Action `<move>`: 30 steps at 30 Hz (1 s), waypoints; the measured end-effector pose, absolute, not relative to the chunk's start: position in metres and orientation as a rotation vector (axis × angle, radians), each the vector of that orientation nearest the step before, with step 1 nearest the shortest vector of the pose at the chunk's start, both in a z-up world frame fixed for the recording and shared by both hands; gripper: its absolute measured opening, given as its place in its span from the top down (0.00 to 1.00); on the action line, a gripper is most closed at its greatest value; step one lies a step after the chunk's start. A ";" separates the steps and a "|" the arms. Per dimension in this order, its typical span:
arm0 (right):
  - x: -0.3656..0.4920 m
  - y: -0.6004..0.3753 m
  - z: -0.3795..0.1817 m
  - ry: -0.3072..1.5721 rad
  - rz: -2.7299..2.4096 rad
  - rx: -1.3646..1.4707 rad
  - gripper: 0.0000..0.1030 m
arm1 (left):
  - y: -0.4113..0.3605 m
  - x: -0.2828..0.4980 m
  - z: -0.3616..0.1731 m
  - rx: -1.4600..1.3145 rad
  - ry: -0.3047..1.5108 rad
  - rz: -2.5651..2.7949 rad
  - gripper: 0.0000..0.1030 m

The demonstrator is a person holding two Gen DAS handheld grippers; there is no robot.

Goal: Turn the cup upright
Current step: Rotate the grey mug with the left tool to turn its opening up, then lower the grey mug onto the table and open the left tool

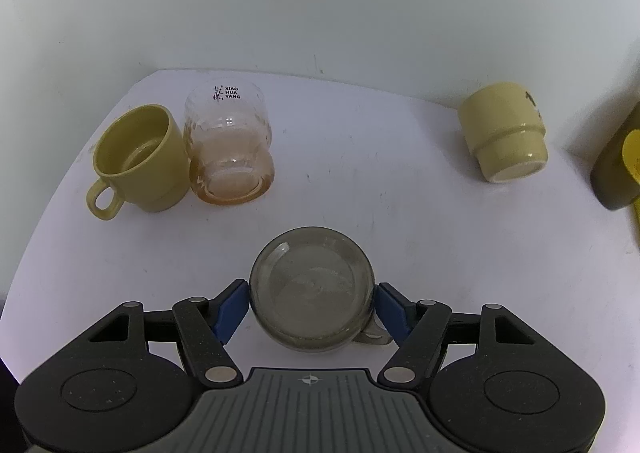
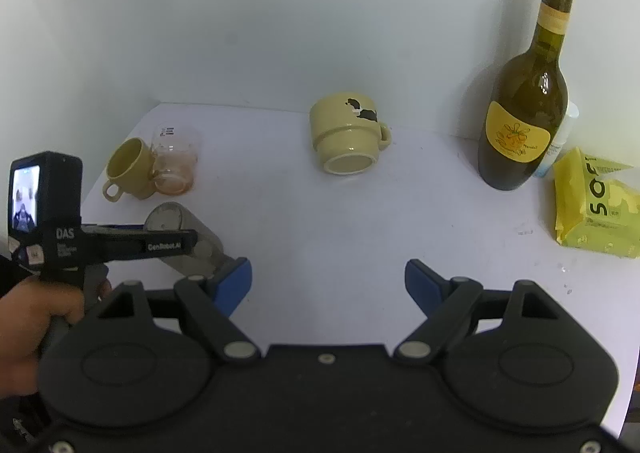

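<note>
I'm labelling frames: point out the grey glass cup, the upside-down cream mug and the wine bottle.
grey glass cup [image 1: 312, 285]: left wrist view, base.
upside-down cream mug [image 2: 346, 133]: right wrist view, side wall.
wine bottle [image 2: 524, 93]: right wrist view, shoulder.

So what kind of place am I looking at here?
Probably a staged tabletop for recording, not a real kitchen: a bare white table against plain white walls, with cups, a wine bottle and a yellow tissue pack.

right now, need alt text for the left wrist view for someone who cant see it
The left gripper is clamped on a smoky grey glass cup, whose base faces the camera. Behind on the white table, an upright yellow mug touches an upright clear glass at left; a pale yellow mug sits upside down at right.
</note>
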State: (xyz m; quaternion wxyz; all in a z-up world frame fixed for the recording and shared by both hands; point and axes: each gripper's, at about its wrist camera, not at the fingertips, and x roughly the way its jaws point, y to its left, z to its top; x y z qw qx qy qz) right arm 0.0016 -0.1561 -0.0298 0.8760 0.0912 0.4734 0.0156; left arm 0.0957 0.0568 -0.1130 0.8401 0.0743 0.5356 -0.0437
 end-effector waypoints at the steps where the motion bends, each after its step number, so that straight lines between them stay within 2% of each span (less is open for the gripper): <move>1: 0.002 -0.156 -0.029 0.987 0.033 0.190 0.20 | 0.057 0.096 -0.114 0.159 1.133 -0.094 0.32; 8: 0.001 -0.158 -0.031 0.993 0.029 0.193 0.20 | 0.056 0.098 -0.118 0.141 1.133 -0.075 0.36; 12: 0.001 -0.158 -0.031 0.994 0.030 0.193 0.20 | 0.050 0.106 -0.121 0.139 1.136 -0.029 0.34; 15: 0.001 -0.157 -0.030 0.993 0.038 0.189 0.20 | 0.048 0.108 -0.121 0.148 1.145 -0.023 0.27; 16: 0.000 -0.156 -0.030 0.990 0.044 0.184 0.20 | 0.048 0.107 -0.120 0.148 1.146 -0.025 0.17; 17: 0.000 -0.156 -0.030 0.990 0.046 0.182 0.20 | 0.049 0.102 -0.117 0.152 1.144 -0.023 0.11; 21: 0.004 -0.152 -0.027 0.992 0.071 0.174 0.20 | 0.062 0.086 -0.103 0.121 1.137 -0.024 0.08; 25: 0.012 -0.143 -0.022 0.995 0.103 0.154 0.19 | 0.086 0.060 -0.076 0.026 1.127 -0.013 0.00; 27: 0.019 -0.134 -0.017 0.998 0.126 0.145 0.19 | 0.098 0.051 -0.061 -0.010 1.122 0.000 0.00; 29: 0.024 -0.125 -0.012 1.004 0.138 0.138 0.13 | 0.111 0.040 -0.043 -0.030 1.129 0.030 0.00; 30: 0.025 -0.122 -0.010 1.004 0.144 0.137 0.06 | 0.113 0.039 -0.040 -0.033 1.131 0.034 0.00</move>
